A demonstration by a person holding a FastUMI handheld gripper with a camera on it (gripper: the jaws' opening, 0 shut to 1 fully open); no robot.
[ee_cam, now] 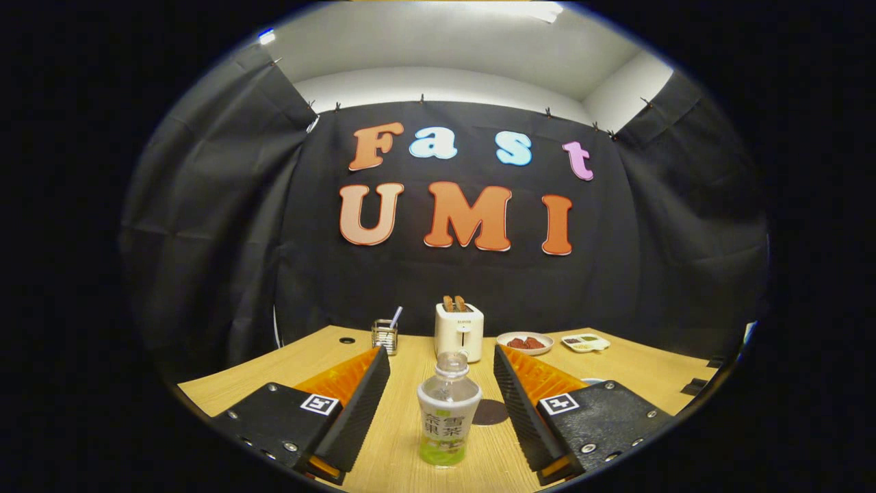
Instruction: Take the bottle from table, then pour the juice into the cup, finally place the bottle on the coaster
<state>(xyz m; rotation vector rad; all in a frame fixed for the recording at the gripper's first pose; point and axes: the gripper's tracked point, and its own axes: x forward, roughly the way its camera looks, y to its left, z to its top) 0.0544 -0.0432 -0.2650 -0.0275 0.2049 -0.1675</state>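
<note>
A clear plastic bottle with a pale label and a little green juice at its base stands upright on the wooden table. It sits between the two fingers of my gripper, which is open, and neither finger touches it. Just behind the bottle to the right lies a dark round coaster. A sliver of a pale rim, perhaps the cup, peeks over the right finger; most of it is hidden.
Beyond the fingers stand a white toaster with two slices in it, a metal holder with a utensil, a plate of red food and a small divided dish. Black cloth walls close the booth behind the table.
</note>
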